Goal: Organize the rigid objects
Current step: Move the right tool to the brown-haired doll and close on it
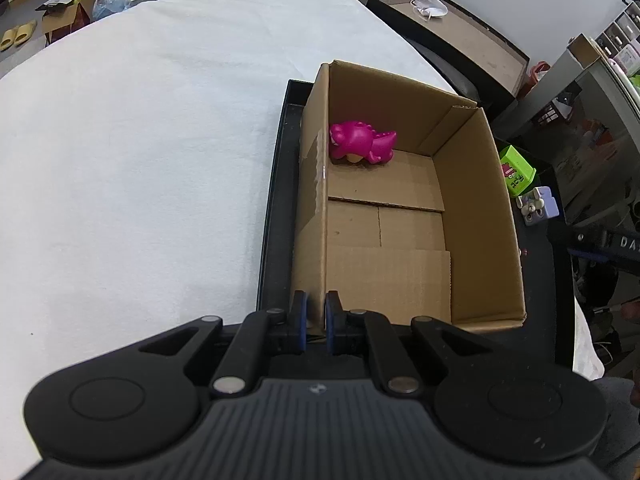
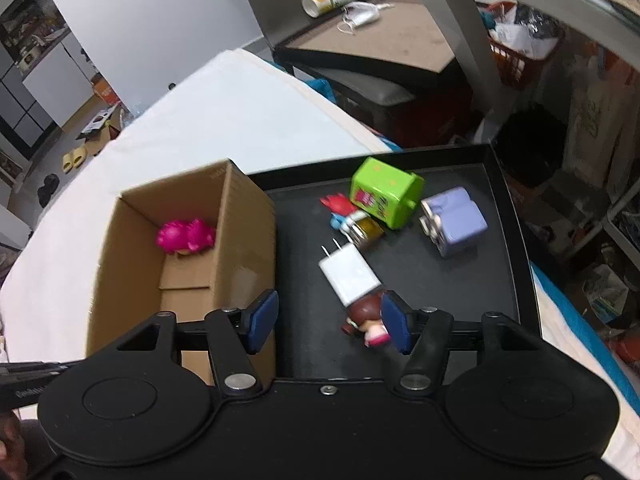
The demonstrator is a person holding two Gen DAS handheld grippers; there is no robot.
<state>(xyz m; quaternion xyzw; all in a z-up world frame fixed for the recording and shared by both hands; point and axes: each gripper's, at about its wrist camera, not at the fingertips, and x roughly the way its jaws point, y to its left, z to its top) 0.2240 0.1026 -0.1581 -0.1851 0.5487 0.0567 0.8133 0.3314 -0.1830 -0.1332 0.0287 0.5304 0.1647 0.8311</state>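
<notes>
An open cardboard box [image 1: 476, 216] stands on a black tray [image 1: 276, 208]. A pink toy dinosaur [image 1: 362, 142] lies in its far left corner; it also shows in the right wrist view [image 2: 185, 236]. My left gripper [image 1: 316, 320] is shut on the box's near left wall. My right gripper [image 2: 328, 322] is open above the tray [image 2: 440, 288], right of the box [image 2: 240, 240]. On the tray lie a white charger [image 2: 350, 274], a brown-haired figurine [image 2: 366, 316] by my right finger, a green cube toy [image 2: 384, 192], a purple cube toy [image 2: 454, 220] and a small red-blue figure [image 2: 344, 210].
The tray sits on a white cloth-covered table [image 1: 140, 160]. A dark side table [image 2: 380, 40] with a bottle and a mask stands behind. Shelves and clutter lie to the right, boxes and slippers on the floor at the far left.
</notes>
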